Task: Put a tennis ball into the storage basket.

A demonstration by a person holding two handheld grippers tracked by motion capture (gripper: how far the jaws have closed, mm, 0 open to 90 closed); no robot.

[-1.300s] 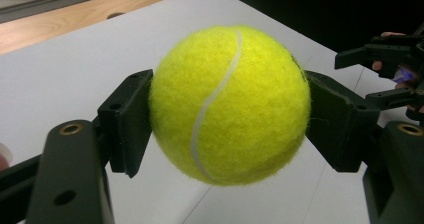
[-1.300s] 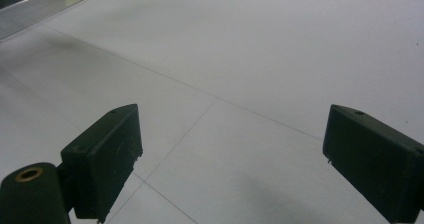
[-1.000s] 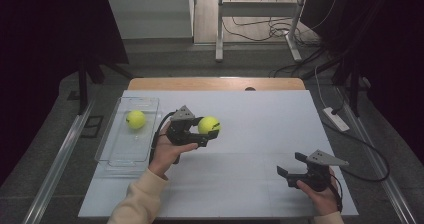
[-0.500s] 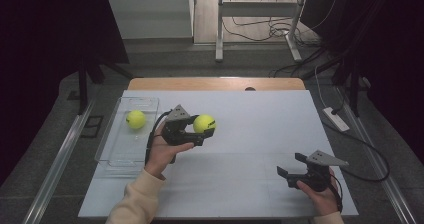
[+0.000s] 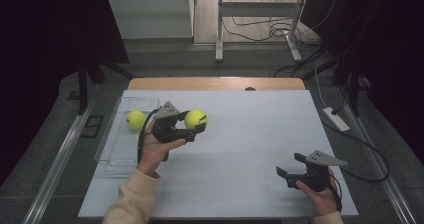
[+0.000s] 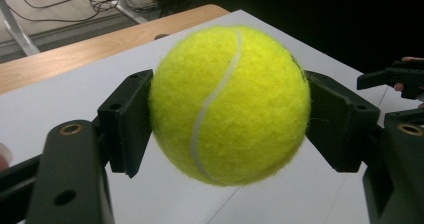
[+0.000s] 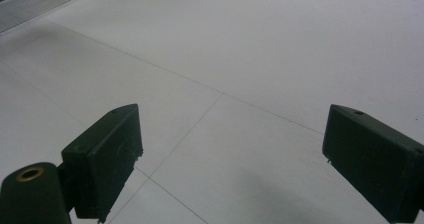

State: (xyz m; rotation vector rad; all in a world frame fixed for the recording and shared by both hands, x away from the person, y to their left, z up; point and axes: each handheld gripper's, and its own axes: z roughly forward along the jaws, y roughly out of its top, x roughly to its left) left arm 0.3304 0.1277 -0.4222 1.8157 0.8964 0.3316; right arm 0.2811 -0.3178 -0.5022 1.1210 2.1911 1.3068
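Observation:
My left gripper point(image 5: 197, 123) is shut on a yellow tennis ball point(image 5: 195, 119), held a little above the white table point(image 5: 250, 134) just right of a clear tray point(image 5: 111, 149). In the left gripper view both black pads press the sides of the tennis ball point(image 6: 230, 104), and my left gripper point(image 6: 230, 119) carries it clear of the surface. A second tennis ball point(image 5: 135, 119) lies in the far end of the tray. Near the front right of the table my right gripper point(image 5: 292, 165) stands open with nothing between its jaws; the right gripper view has my right gripper point(image 7: 232, 154) over bare table.
The table's far edge is a wooden strip point(image 5: 215, 83). A white power strip point(image 5: 335, 119) with cables lies off the right side. Metal rails point(image 5: 60, 154) run along the floor to the left, and table legs point(image 5: 218, 24) stand beyond.
My left gripper has carried the tennis ball a short way left toward the tray and slightly up. The right gripper has stayed where it was.

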